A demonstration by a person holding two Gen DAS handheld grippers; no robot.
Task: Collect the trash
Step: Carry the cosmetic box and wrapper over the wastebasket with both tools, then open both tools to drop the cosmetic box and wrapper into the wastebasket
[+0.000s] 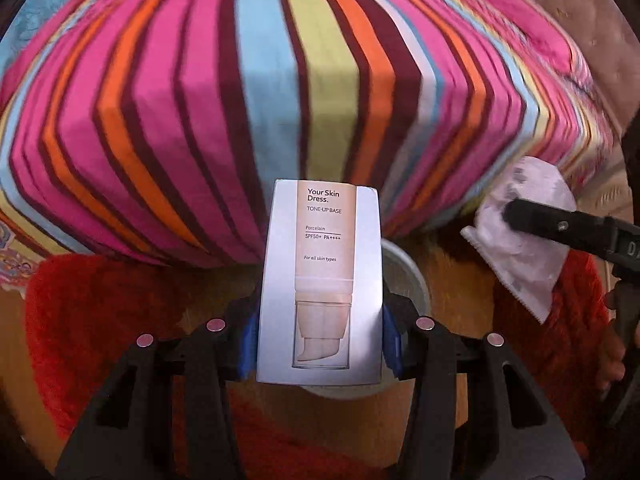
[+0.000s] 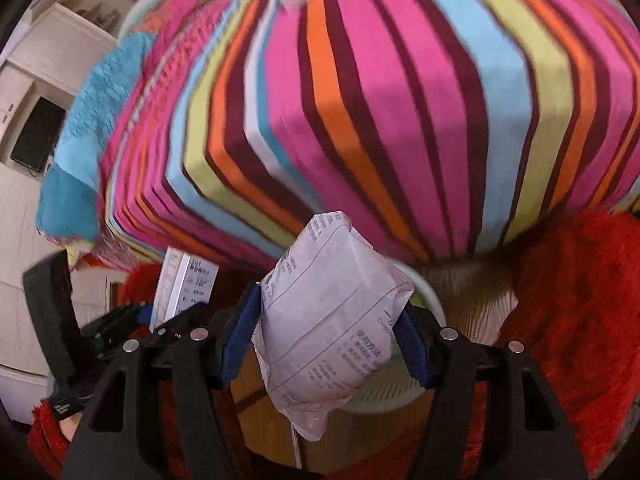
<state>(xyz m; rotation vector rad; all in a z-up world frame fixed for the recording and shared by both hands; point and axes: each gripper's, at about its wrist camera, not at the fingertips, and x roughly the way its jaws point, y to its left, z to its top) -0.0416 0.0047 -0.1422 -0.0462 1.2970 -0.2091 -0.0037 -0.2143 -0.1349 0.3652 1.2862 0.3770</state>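
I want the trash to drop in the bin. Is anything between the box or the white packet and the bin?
Nothing visible blocks either. The box in the left gripper and the white packet in the right gripper hang above the pale bin, whose rim peeks out behind them.

Bed (image 1: 280, 80) under striped multicolour sheet; red shaggy rug (image 2: 580, 300) on wooden floor (image 1: 452, 276); white cabinets (image 2: 52, 40), dark screen (image 2: 38, 140) at left.

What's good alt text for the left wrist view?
The left gripper clamps a white cosmetics box upright above a pale bin on the wood floor, beside a bed in a striped cover. At right, the right gripper holds a crumpled white packet.
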